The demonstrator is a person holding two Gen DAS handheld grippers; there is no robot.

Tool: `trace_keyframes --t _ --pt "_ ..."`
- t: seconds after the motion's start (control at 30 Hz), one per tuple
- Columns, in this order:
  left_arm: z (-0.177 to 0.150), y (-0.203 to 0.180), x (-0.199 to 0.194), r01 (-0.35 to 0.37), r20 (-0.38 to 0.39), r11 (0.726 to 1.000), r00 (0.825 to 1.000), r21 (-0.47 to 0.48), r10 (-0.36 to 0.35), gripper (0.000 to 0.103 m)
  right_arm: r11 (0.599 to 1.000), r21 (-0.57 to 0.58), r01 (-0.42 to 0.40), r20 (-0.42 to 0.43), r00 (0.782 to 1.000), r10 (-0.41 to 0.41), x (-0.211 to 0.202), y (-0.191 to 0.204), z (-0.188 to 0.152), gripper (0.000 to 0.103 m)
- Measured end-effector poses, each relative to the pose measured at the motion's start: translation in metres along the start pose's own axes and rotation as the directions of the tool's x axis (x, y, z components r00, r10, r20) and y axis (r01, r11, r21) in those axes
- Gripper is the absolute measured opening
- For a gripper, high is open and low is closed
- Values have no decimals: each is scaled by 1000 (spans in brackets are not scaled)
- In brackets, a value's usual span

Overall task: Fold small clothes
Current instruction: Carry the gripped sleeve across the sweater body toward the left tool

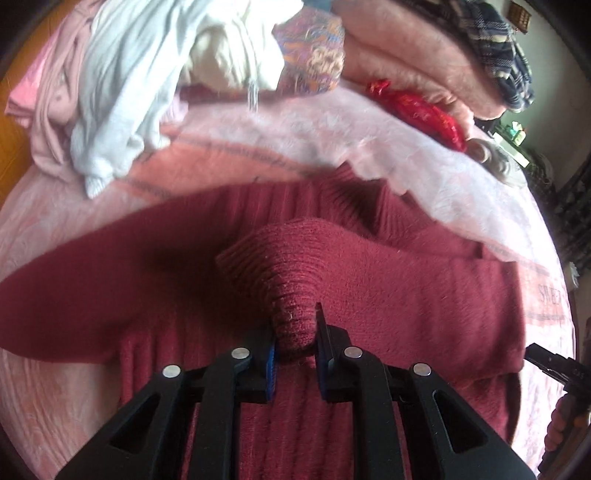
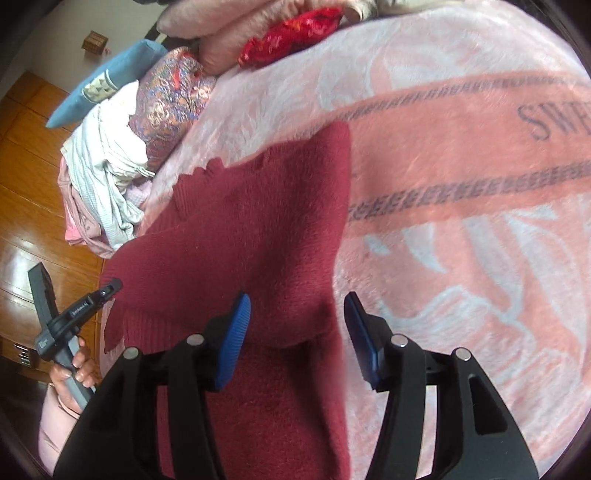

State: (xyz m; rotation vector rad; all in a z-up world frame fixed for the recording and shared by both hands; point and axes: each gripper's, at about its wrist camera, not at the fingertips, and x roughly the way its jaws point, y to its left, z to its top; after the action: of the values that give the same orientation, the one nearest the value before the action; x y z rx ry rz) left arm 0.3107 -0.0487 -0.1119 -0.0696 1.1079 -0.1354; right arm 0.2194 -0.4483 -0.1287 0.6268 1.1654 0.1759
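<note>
My left gripper [image 1: 295,345] is pinched tight on a ribbed sleeve cuff [image 1: 284,277] of the dark red sweater [image 1: 406,295], the knit bunched between the blue pads and lifted above the rest of the garment. The sweater lies spread across the pink blanket [image 1: 332,129] on the bed, its ribbed collar [image 1: 354,199] pointing toward the far pile. My right gripper [image 2: 297,332] hangs over the sweater's edge with its fingers spread wide, blue pads [image 2: 231,339] apart and holding nothing. Beyond it I see the pile of pale clothes [image 2: 107,173] at the bed's edge, a patterned cushion [image 2: 173,96], and a red bundle [image 2: 291,33] against the folded pink blankets [image 2: 210,26].
</note>
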Motion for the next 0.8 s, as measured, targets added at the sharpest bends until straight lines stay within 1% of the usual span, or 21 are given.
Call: trace_keyframes --t 0.03,0.07,0.1,0.2,0.27,0.33,0.43,0.5,0.57,0.6,0.63,0.7,0.73,0.8 --pt "-2 -2 8 -4 -10 1000 1000 1 4 18 1000 2 15 -11 1000 -15 5 0 -1 48" --pt "-4 -1 13 -11 -18 1000 1000 5 12 20 999 10 47 -33 998 -46 11 -2 -1 41" --pt "-8 -1 21 -33 -27 999 999 14 33 21 997 13 82 -50 995 -81 15 -6 -3 28" --pt "-17 5 34 -48 -51 999 998 7 48 28 996 9 87 -51 995 -86 13 -11 -4 21" --pt "-21 8 37 -58 -58 998 997 0 58 39 995 10 98 -52 994 -97 11 -11 -5 20" --pt "-23 12 37 -53 -53 999 997 7 53 42 991 -11 133 -54 990 -134 14 -9 -6 20" --pt "-22 17 30 -47 -62 999 997 8 48 50 986 -22 168 -52 984 -169 15 -5 -8 21" --pt "-19 25 18 -52 -55 999 997 13 52 57 984 -34 178 -49 983 -179 13 -4 -10 22" --pt "-16 36 4 -83 -34 996 996 16 83 66 983 -38 181 -40 982 -182 11 -3 -11 25" --pt "-15 47 -7 -107 -16 994 994 15 107 66 978 -48 201 -35 979 -203 7 1 -12 30" --pt "-15 60 -16 -132 0 991 991 11 132 68 973 -61 225 -27 974 -227 4 6 -12 32" --pt "-17 87 -32 -171 16 985 985 -8 171 74 957 -87 275 19 961 -274 -9 21 -13 33" --pt "-19 101 -39 -180 14 983 983 -24 181 76 953 -99 285 38 959 -282 -13 28 -13 33" --pt "-26 137 -49 -204 -12 977 979 -64 204 76 955 -114 272 62 962 -267 -21 45 -14 33"
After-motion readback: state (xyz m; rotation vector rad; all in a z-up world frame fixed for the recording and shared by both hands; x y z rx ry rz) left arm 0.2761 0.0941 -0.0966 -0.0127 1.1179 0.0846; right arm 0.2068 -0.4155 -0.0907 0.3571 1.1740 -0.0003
